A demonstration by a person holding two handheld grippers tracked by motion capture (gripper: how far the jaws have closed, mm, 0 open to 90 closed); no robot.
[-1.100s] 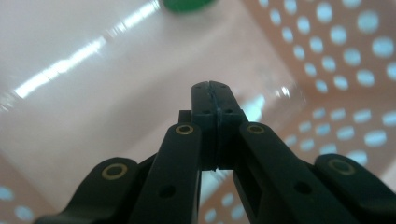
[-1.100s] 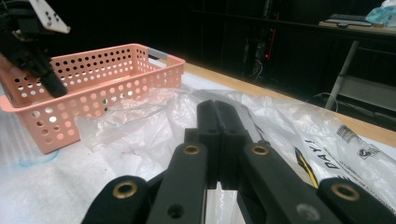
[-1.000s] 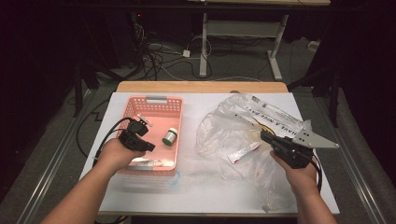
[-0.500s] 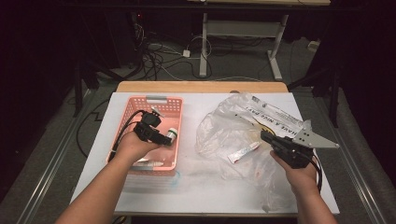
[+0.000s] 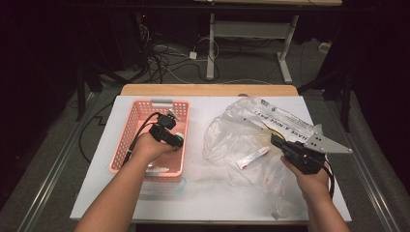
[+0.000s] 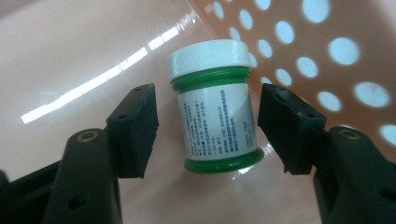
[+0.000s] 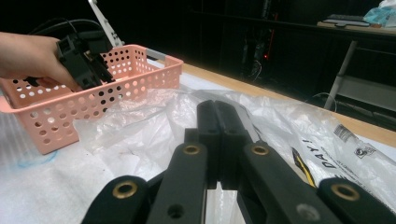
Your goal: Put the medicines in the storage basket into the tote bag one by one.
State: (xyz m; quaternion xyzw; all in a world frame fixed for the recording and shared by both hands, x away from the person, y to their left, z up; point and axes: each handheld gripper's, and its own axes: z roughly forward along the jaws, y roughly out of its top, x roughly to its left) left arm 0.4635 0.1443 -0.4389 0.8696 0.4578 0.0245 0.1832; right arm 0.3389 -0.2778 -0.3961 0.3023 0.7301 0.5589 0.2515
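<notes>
A small green jar [image 6: 217, 107] with a white screw cap and a printed white label stands on the floor of the pink perforated basket [image 5: 123, 145]. My left gripper [image 6: 208, 91] is open, with one pad on each side of the jar and a gap on both sides. From the high view, the left gripper [image 5: 174, 139] reaches into the basket's right half. My right gripper [image 7: 218, 109] is shut, its jaws pressed together with nothing seen between them. It hovers over a crumpled clear plastic bag [image 5: 232, 130], near the bag's right side [image 5: 276, 141].
A small white and red tube [image 5: 251, 157] lies inside the bag. A pale item [image 5: 157, 169] rests at the basket's near end. The basket wall [image 6: 317, 51] rises just right of the jar. Beyond the white table top [image 5: 203, 193], cables and table legs lie on the dark floor.
My left hand has moved right and forward inside the basket, bringing the open gripper around the green jar. The right hand and gripper have stayed put.
</notes>
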